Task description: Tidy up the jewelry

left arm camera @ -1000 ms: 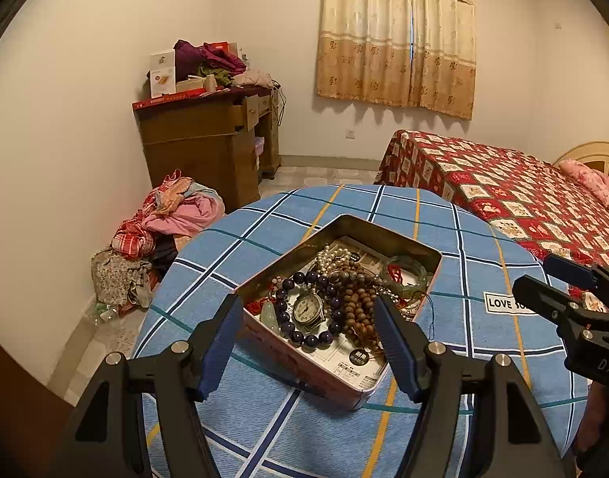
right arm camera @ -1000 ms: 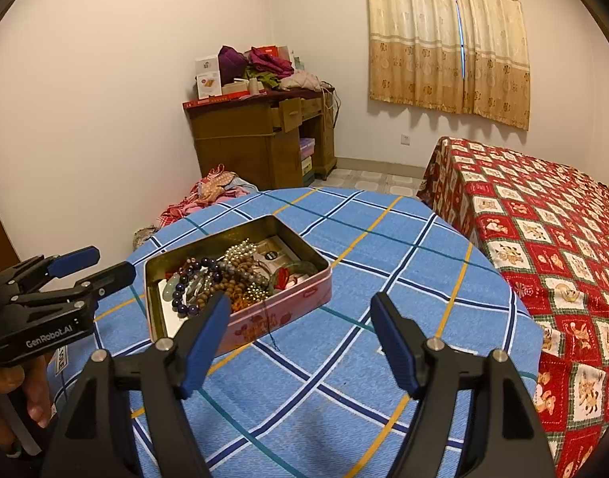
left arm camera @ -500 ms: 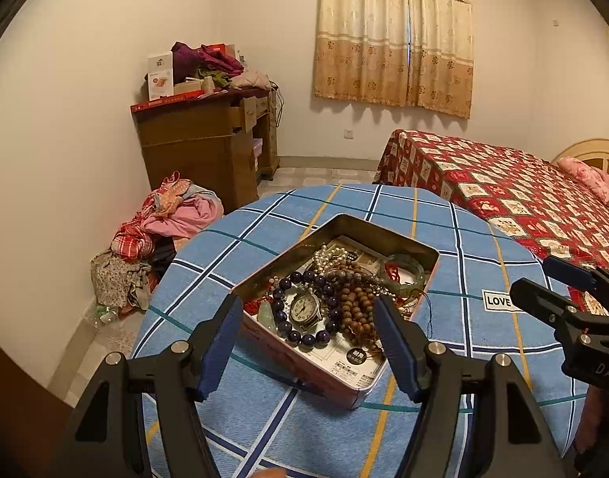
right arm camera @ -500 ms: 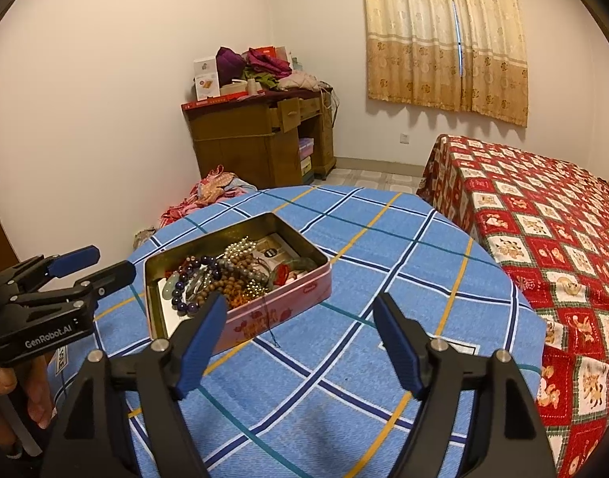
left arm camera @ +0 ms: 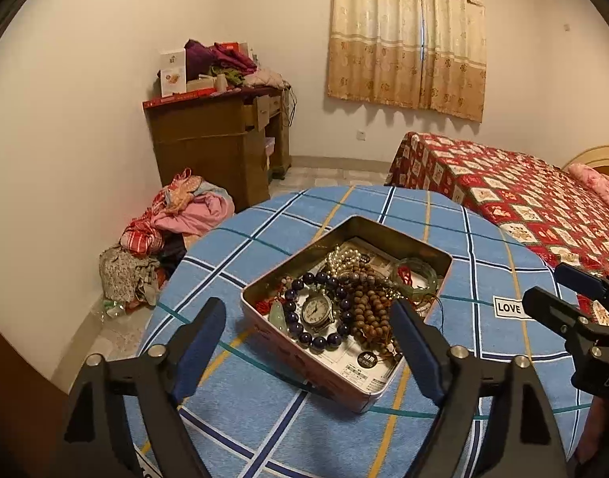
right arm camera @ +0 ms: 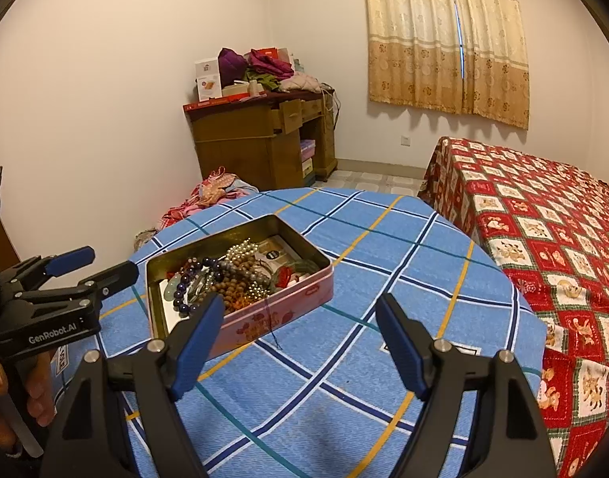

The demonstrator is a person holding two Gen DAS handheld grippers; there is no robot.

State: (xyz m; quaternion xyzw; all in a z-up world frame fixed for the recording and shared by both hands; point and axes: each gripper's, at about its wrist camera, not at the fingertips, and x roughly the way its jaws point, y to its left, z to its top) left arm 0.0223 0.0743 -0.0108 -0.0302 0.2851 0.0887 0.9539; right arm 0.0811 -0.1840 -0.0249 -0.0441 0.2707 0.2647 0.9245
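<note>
A pink metal tin [left arm camera: 304, 362] sits open on the round table with a blue plaid cloth [left arm camera: 264, 430]. Inside lie a dark purple bead bracelet [left arm camera: 324, 340], a watch face [left arm camera: 316, 311], brown wooden beads [left arm camera: 366, 302], pearls [left arm camera: 342, 255] and a green bangle [left arm camera: 418, 277]. My left gripper [left arm camera: 308, 348] is open, hovering just before the tin's near side. My right gripper [right arm camera: 298, 336] is open above the cloth, to the right of the tin [right arm camera: 280, 314]. Each gripper also shows in the other's view: the right gripper [left arm camera: 559, 298], the left gripper [right arm camera: 101, 267].
A bed with a red patterned cover [right arm camera: 543, 231] stands right of the table. A wooden desk [left arm camera: 220, 147] piled with clothes and boxes is at the far wall. A heap of clothes [left arm camera: 173, 219] lies on the floor at left. A curtain [left arm camera: 408, 36] hangs behind.
Both grippers have stayed open and nearly still. The views have shifted only slightly.
</note>
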